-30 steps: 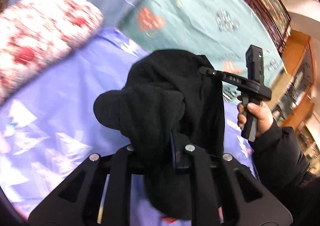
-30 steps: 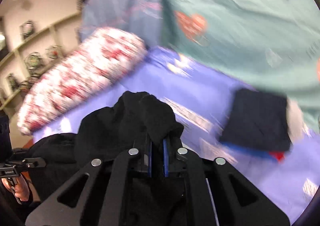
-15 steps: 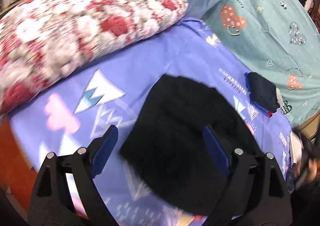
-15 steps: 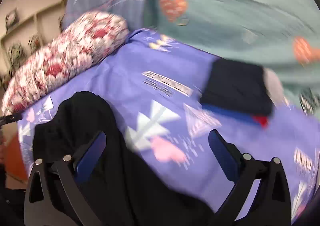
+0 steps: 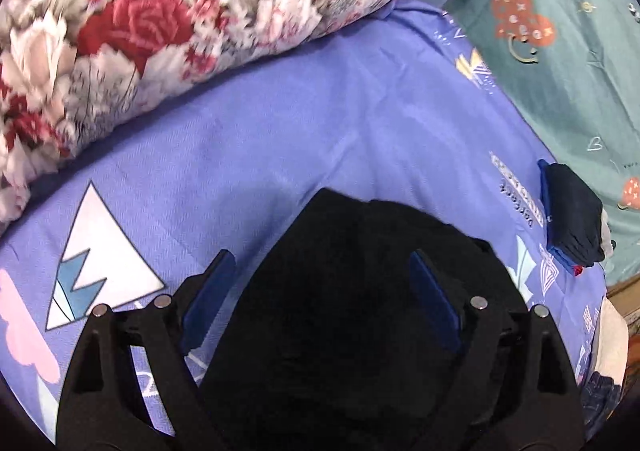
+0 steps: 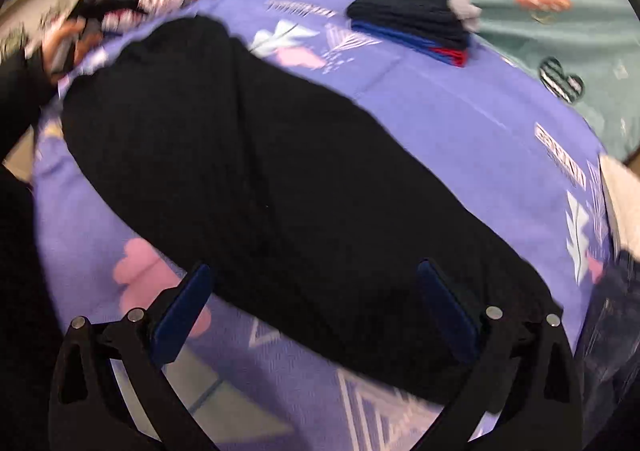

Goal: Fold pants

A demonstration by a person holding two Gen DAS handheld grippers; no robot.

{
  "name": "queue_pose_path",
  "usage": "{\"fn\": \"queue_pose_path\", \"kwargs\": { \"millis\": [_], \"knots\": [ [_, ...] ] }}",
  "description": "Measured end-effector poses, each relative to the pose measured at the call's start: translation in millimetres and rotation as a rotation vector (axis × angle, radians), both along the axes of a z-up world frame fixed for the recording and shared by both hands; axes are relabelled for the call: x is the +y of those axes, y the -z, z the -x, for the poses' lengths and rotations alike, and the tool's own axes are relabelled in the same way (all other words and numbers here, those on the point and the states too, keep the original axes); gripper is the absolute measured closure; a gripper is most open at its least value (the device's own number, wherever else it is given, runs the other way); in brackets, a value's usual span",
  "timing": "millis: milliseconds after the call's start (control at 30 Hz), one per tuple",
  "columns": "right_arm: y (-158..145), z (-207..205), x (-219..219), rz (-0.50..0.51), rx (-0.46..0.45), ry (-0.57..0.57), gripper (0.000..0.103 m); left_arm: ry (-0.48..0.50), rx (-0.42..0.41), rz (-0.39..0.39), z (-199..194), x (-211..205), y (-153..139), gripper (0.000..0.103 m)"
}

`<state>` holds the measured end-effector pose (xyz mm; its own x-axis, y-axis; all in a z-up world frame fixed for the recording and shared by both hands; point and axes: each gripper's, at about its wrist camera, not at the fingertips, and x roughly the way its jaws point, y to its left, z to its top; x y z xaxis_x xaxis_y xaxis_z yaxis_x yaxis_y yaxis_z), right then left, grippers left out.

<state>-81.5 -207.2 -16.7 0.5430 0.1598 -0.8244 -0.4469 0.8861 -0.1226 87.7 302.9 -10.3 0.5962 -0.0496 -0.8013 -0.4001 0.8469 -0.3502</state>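
The black pants [image 6: 256, 171] lie spread long on the purple bedsheet [image 6: 460, 119]. In the left wrist view their end [image 5: 352, 291] lies flat between and below my fingers. My left gripper [image 5: 320, 275] is open and empty, just above the pants' end. My right gripper [image 6: 316, 291] is open and empty, above the other end of the pants. The left hand with its gripper [image 6: 84, 23] shows blurred at the far end in the right wrist view.
A red and white floral pillow [image 5: 160, 11] lies at the back left. A stack of folded dark clothes [image 6: 416, 19] sits on the sheet's far side, also seen in the left wrist view [image 5: 572, 219]. A teal blanket [image 5: 560, 51] lies behind. Denim [image 5: 600, 395] lies at the right edge.
One second ago both grippers were shut on the bunched black pants, held up. Both have let go and opened. The pants now lie flat on the sheet, and both grippers have pulled back.
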Motion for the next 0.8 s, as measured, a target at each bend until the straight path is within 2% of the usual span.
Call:
{"fn": "queue_pose_path", "kwargs": {
  "millis": [67, 100, 133, 167, 267, 367, 500, 567, 600, 633, 667, 800],
  "knots": [
    [12.2, -17.9, 14.4, 0.053, 0.024, -0.025, 0.028, -0.004, 0.013, -0.006, 6.7, 2.3, 4.6, 0.014],
    [18.2, -26.4, 16.3, 0.080, 0.047, -0.021, 0.063, -0.003, 0.017, -0.015, 11.5, 4.4, 5.5, 0.014],
    [24.0, -36.3, 16.8, 0.085, 0.086, -0.019, 0.093, -0.001, 0.020, -0.023, 16.8, 7.2, 5.4, 0.014],
    [24.2, -46.2, 13.0, 0.018, 0.136, -0.025, 0.099, 0.001, 0.022, -0.029, 21.3, 10.1, 5.0, 0.014],
    [5.9, -64.3, 2.1, 0.030, 0.106, 0.000, 0.100, 0.014, 0.027, -0.034, 29.7, 21.4, 1.9, 0.014],
    [-30.3, -94.4, -21.3, 0.008, 0.049, 0.061, 0.100, 0.032, 0.016, -0.054, 26.1, 24.8, -6.6, 0.014],
    [-76.1, -176.0, -51.7, 0.040, -0.077, 0.196, 0.099, 0.071, 0.006, -0.070, 5.0, 13.0, -13.9, 0.013],
    [-85.4, -226.2, -72.2, 0.059, -0.155, 0.322, 0.053, 0.104, 0.020, -0.061, -9.7, 3.7, -10.5, 0.013],
    [-81.1, -245.8, -81.9, 0.103, -0.163, 0.403, 0.017, 0.119, 0.033, -0.056, -16.3, 0.1, -7.4, 0.013],
    [-75.0, -262.6, -88.9, 0.150, -0.159, 0.463, 0.009, 0.135, 0.049, -0.047, -23.1, -3.3, -3.3, 0.013],
    [-68.7, -273.5, -98.1, 0.178, -0.154, 0.511, 0.009, 0.145, 0.060, -0.043, -26.3, -5.0, -0.4, 0.013],
    [-71.1, -253.3, -145.9, 0.031, -0.168, 0.585, 0.008, 0.192, 0.097, -0.074, -39.5, -12.3, 11.7, 0.012]
  ]
}}
